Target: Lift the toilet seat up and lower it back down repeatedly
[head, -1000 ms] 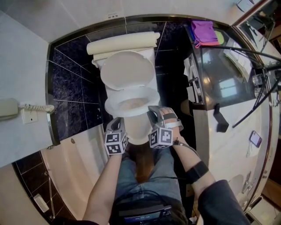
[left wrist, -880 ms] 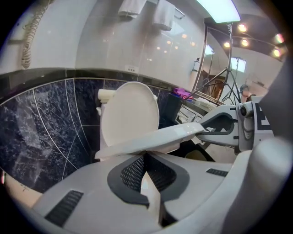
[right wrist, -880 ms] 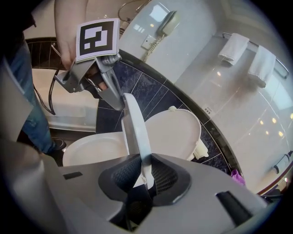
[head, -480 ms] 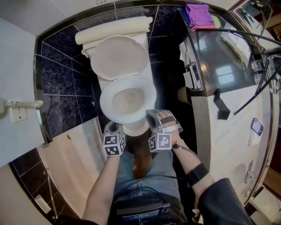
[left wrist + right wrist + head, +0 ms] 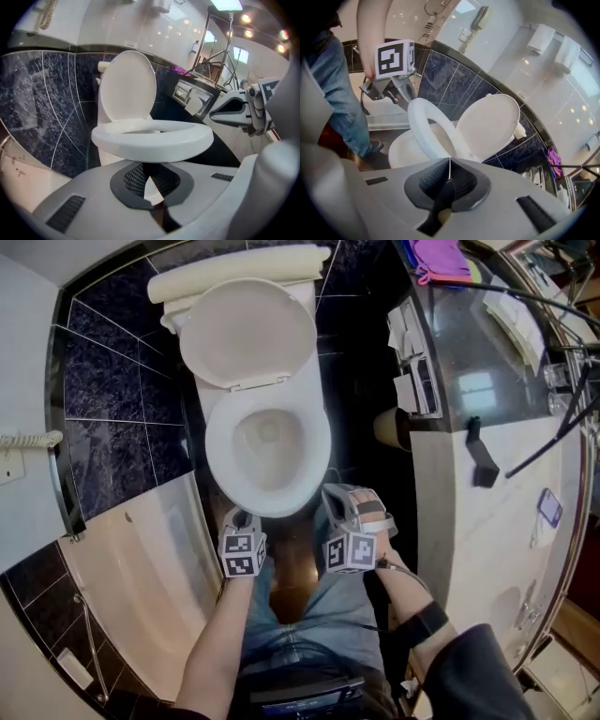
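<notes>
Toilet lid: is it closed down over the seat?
No, the lid stands raised upright, and the seat ring below it lies uncovered.

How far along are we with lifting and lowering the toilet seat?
Done: the seat lies flat on the bowl, lid up, so a lowering looks finished. In hand: nothing; left tongs and right tongs are shut off the front rim, the right just closed on nothing. Left: grip the seat and lift it.

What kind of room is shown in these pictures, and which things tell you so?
A bathroom, possibly in a hotel. A white toilet stands with its lid up, what looks like a bathtub lies beside it, and a wall phone hangs above.
</notes>
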### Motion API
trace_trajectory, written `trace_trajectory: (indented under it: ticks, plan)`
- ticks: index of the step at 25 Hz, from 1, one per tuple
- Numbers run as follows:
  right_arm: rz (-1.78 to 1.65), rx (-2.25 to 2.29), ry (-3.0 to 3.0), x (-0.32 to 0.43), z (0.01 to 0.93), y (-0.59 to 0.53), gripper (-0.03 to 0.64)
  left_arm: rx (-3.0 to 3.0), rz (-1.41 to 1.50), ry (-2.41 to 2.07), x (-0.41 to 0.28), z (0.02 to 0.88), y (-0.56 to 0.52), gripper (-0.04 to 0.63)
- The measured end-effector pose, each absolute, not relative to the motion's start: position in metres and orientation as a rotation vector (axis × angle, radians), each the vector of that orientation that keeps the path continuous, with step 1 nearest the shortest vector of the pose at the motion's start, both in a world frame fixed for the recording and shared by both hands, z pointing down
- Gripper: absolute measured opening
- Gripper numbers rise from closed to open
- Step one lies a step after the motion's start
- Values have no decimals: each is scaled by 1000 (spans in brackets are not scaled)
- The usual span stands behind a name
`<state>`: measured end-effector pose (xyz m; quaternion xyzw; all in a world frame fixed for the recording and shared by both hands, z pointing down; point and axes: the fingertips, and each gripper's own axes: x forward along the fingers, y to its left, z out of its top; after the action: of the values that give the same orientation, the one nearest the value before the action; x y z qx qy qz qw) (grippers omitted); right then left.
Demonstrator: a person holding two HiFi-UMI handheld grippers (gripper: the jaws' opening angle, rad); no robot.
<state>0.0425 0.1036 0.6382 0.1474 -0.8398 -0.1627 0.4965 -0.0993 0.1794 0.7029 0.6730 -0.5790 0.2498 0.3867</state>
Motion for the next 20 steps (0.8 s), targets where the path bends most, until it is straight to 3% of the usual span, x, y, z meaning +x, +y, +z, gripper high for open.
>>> trace_trajectory:
  ticks: [20]
  plan:
    - [-124, 600, -2037, 33, 753, 80, 23, 1662, 818, -1262, -68, 876, 281, 0]
